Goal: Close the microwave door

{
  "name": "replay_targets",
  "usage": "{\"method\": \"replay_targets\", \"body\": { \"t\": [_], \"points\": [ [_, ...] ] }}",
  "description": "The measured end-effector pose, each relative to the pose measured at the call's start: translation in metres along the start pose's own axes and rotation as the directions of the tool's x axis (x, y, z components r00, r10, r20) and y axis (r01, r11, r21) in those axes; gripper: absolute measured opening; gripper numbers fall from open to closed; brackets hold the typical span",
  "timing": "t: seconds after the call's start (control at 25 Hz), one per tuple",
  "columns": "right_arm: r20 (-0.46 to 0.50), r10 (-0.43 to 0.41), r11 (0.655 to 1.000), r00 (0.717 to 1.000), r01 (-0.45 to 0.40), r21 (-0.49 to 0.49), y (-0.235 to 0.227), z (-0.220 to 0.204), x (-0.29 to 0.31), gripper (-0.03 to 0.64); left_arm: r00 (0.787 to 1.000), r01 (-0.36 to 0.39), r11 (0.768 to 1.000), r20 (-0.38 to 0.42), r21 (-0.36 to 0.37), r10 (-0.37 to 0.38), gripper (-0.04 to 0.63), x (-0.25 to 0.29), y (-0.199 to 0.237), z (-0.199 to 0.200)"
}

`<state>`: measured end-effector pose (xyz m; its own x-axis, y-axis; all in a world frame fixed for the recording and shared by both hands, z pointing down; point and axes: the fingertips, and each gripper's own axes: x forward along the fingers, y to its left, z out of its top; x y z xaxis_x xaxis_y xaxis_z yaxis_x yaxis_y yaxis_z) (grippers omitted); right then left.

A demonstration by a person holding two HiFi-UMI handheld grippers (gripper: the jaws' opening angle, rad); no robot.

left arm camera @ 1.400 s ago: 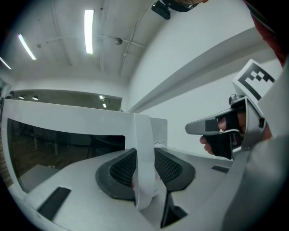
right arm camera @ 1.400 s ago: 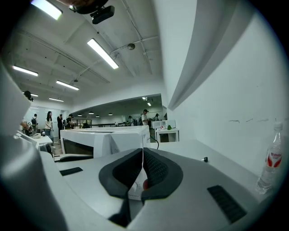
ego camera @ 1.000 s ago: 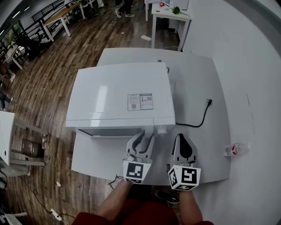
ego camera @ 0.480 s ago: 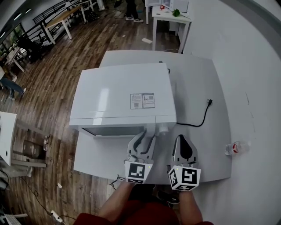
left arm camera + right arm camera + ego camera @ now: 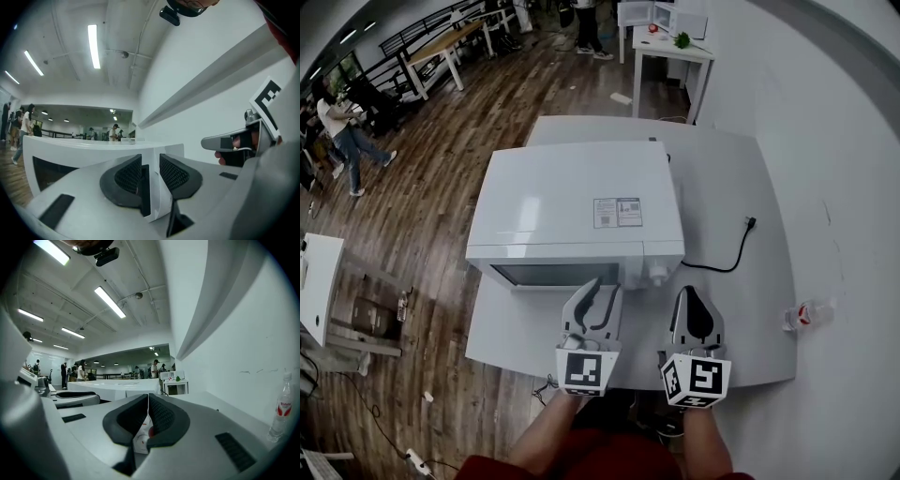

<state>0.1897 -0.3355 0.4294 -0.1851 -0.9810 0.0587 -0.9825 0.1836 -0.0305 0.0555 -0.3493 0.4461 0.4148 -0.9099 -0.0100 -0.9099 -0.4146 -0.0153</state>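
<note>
A white microwave [image 5: 581, 202] stands on the white table [image 5: 722, 187]. Its door [image 5: 553, 275], with a dark window, lies about flush with the knob panel [image 5: 656, 272]. My left gripper [image 5: 600, 286] points level at the door's right edge. In the left gripper view the jaws [image 5: 151, 176] stand partly apart, with that edge and its dark seam between the pads. The door [image 5: 70, 157] stretches away to the left. My right gripper [image 5: 692, 292] hovers just right of the microwave's front corner. Its pads meet [image 5: 148, 401] and hold nothing.
A black power cable [image 5: 727, 258] curls over the table to the right of the microwave. A clear plastic bottle [image 5: 806, 314] lies near the table's right edge, by the white wall. Wooden floor lies to the left, with people and tables far off.
More of the microwave's front face shows now as the head view shifts. The left gripper has risen and drifted slightly left along the door front. The right gripper has hardly moved.
</note>
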Motion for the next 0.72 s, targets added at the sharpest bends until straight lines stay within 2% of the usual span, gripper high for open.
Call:
{"method": "replay_targets", "body": {
  "t": [0.12, 0.24, 0.4, 0.52, 0.72],
  "points": [
    [0.023, 0.008, 1.0, 1.0, -0.008, -0.005, 0.007, 0.01, -0.003, 0.028, 1.0, -0.021, 1.0, 0.011, 0.007, 0.021, 0.128, -0.007, 0.007, 0.012],
    [0.04, 0.018, 1.0, 0.999, -0.018, -0.005, 0.014, 0.018, -0.003, 0.028, 0.999, -0.043, 0.999, 0.024, 0.012, 0.042, 0.082, -0.015, 0.015, 0.023],
    [0.049, 0.044, 0.999, 0.998, -0.043, -0.013, 0.03, 0.023, 0.0, 0.028, 0.997, -0.068, 0.998, 0.045, -0.011, 0.069, 0.058, -0.028, 0.029, 0.041],
    [0.059, 0.072, 0.997, 0.996, -0.07, -0.029, 0.045, 0.03, 0.001, 0.029, 0.995, -0.086, 0.996, 0.041, 0.006, 0.086, 0.033, -0.039, 0.041, 0.049],
    [0.071, 0.127, 0.991, 0.989, -0.124, -0.044, 0.069, 0.039, 0.006, 0.028, 0.989, -0.134, 0.991, 0.059, 0.01, 0.133, 0.026, -0.053, 0.057, 0.065]
  ]
}}
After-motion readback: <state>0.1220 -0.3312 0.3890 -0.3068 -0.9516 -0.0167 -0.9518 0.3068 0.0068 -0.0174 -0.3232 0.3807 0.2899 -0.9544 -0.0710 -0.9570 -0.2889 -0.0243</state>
